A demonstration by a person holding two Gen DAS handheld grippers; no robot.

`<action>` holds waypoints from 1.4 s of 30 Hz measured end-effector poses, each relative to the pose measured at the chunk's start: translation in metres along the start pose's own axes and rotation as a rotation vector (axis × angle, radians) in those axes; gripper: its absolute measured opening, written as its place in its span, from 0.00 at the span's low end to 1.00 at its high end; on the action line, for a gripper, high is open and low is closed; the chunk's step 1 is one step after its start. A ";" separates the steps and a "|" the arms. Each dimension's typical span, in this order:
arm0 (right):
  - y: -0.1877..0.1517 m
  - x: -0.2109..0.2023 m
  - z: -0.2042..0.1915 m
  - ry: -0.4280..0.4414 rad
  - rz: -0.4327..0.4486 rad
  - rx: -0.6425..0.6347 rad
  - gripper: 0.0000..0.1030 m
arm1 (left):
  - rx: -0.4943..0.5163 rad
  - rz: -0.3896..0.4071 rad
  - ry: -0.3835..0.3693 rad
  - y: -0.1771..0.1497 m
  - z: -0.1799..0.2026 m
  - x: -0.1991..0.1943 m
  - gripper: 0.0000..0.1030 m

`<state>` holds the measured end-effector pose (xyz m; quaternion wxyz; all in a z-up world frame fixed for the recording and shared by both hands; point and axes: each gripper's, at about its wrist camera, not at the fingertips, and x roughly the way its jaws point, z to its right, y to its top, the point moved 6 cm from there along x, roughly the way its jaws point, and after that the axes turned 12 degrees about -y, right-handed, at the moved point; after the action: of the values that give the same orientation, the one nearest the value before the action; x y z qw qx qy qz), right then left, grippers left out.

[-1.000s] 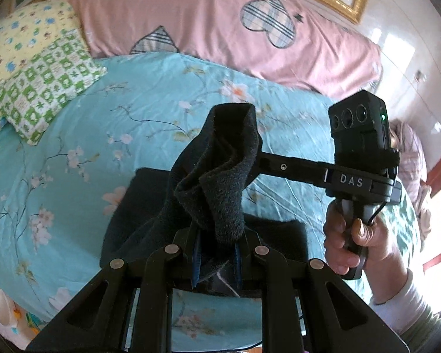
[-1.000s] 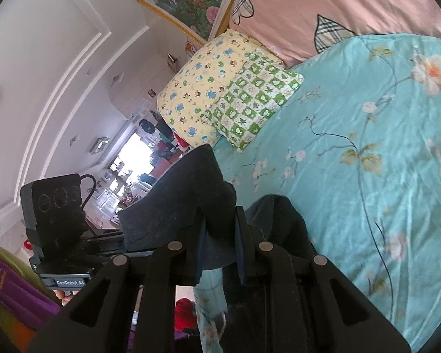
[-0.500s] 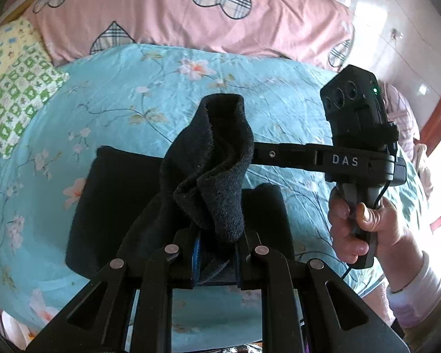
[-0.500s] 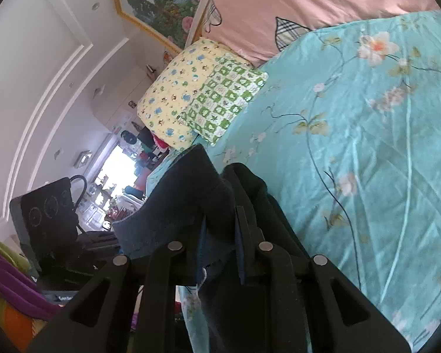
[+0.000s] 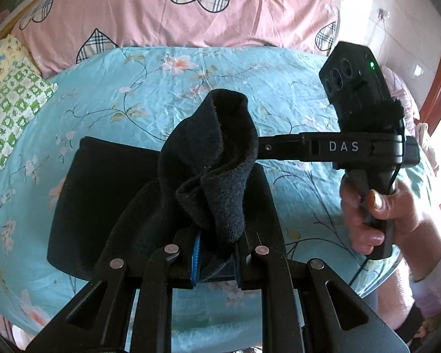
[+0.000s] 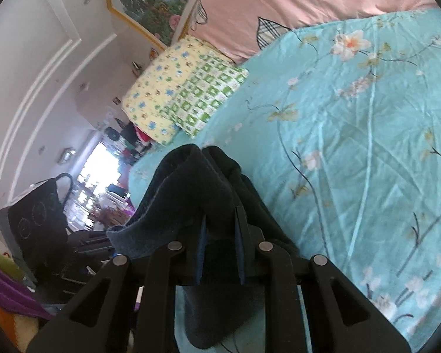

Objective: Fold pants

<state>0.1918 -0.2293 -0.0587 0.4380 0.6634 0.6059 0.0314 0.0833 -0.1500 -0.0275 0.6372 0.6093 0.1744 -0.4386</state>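
Note:
The dark pants (image 5: 108,194) lie partly folded on the turquoise flowered bedspread (image 5: 161,88). My left gripper (image 5: 216,260) is shut on a bunched end of the pants, which stands up in a hump before the camera. My right gripper (image 6: 220,250) is shut on the same raised end (image 6: 191,194) of the pants. In the left wrist view the right gripper's body (image 5: 358,144) comes in from the right, held by a hand (image 5: 376,217), with its fingertips hidden behind the raised cloth.
A pink quilt with plaid hearts (image 5: 176,11) lies along the head of the bed. A yellow pillow and a green checked pillow (image 5: 11,100) sit at the left. The near bed edge (image 5: 208,317) is just below the grippers.
Both grippers have moved with the raised end of the pants, staying shut on it. The views have shifted so the pants body lies more fully in sight on the bedspread.

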 end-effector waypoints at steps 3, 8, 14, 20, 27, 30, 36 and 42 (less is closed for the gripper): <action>-0.005 0.000 0.007 -0.051 -0.015 0.010 0.19 | 0.011 -0.008 -0.009 -0.006 -0.001 0.010 0.19; -0.012 -0.021 0.031 -0.114 0.032 0.127 0.20 | -0.008 -0.018 -0.084 -0.015 -0.006 0.007 0.40; -0.017 -0.070 0.040 -0.130 0.187 0.218 0.66 | -0.021 -0.008 -0.194 -0.010 -0.010 -0.019 0.52; -0.010 -0.081 0.031 -0.174 0.223 0.244 0.68 | -0.095 0.028 -0.205 0.014 -0.037 -0.033 0.53; -0.008 -0.081 0.011 -0.260 0.264 0.292 0.74 | -0.194 0.054 -0.140 0.038 -0.086 -0.035 0.53; -0.009 -0.081 0.003 -0.283 0.282 0.301 0.78 | -0.200 0.037 -0.132 0.048 -0.099 -0.030 0.53; -0.009 -0.064 -0.005 -0.368 0.240 0.283 0.88 | -0.200 -0.024 -0.130 0.057 -0.116 -0.013 0.53; -0.011 -0.046 -0.007 -0.448 0.105 0.265 0.88 | -0.270 -0.110 -0.096 0.067 -0.142 -0.004 0.53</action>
<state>0.1674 -0.2647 -0.0385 0.4680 0.7360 0.4575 -0.1732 0.1769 -0.0255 -0.0107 0.6960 0.4858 0.2342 -0.4740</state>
